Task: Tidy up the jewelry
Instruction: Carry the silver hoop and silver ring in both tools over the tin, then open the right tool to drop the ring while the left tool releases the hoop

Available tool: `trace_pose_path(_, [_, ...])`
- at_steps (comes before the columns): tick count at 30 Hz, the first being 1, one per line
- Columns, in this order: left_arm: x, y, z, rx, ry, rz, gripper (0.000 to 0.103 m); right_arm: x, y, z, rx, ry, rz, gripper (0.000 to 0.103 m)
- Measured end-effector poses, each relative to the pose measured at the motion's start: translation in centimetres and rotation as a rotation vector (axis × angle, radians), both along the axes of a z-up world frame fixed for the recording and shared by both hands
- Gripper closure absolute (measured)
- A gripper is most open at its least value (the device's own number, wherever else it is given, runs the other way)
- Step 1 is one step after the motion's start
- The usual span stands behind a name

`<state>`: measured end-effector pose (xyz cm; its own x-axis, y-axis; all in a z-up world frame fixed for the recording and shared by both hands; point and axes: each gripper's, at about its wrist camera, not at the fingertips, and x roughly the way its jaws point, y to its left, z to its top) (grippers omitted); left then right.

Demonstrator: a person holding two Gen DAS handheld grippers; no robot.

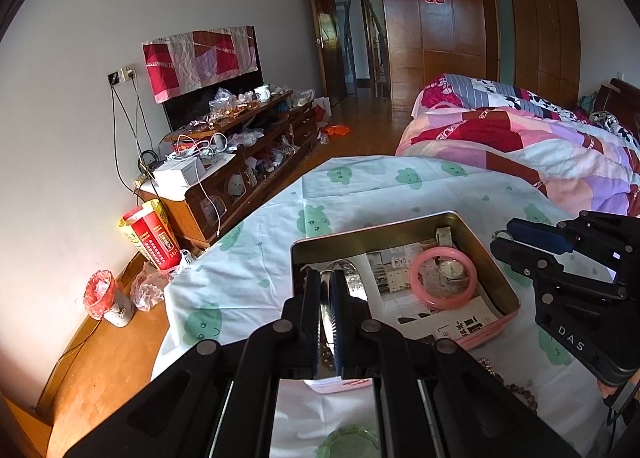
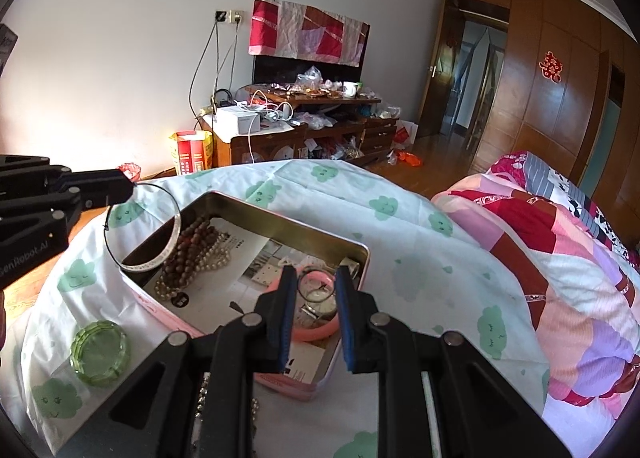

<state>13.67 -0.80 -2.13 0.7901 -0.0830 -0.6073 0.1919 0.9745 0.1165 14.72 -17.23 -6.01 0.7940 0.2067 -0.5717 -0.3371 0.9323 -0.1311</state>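
at the left of the right wrist view, the left gripper (image 2: pixel 134 186) pinches a silver bangle (image 2: pixel 160 254) over the pink tin (image 2: pixel 280 213) corner; beads (image 2: pixel 192 254) lie inside; at lower centre the right gripper (image 2: pixel 316 286) hangs spread above a pink bangle (image 2: pixel 320 332).

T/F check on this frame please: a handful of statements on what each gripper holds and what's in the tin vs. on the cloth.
1. The left gripper is shut on the silver bangle. True.
2. The right gripper grips the pink bangle. False: its jaws stand open above the bangle, holding nothing.
3. The bead strands lie inside the pink tin. True.
4. The green glass dish sits inside the tin. False: it rests on the cloud-print cloth, outside the tin.
5. A wristwatch lies within the ring of the pink bangle. True.
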Motion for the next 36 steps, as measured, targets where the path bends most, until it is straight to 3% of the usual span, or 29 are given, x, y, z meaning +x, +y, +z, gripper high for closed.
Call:
trace_pose_path(10, [1.4,-0.5,-1.5,0.027,0.033,-0.002,0.099,1.0,0.4,-1.1,-0.015,0.022,-0.010,0.081])
trace_pose_path(33, [3.0,-0.6,-3.9,0.002,0.119,0.007,0.098,2.3,1.1,-3.0,-0.036,0.078,-0.013,0.081])
trace_pose_path(35, [2.8,-0.4,-4.0,0.011,0.120,0.034,0.091,2.2,1.1,-3.2,-0.036,0.092,-0.012,0.080])
trace_pose_path(36, [2.5,-0.3,-3.9,0.009,0.114,0.043,0.071,2.1,1.1,-3.2,-0.039,0.094,-0.012,0.074])
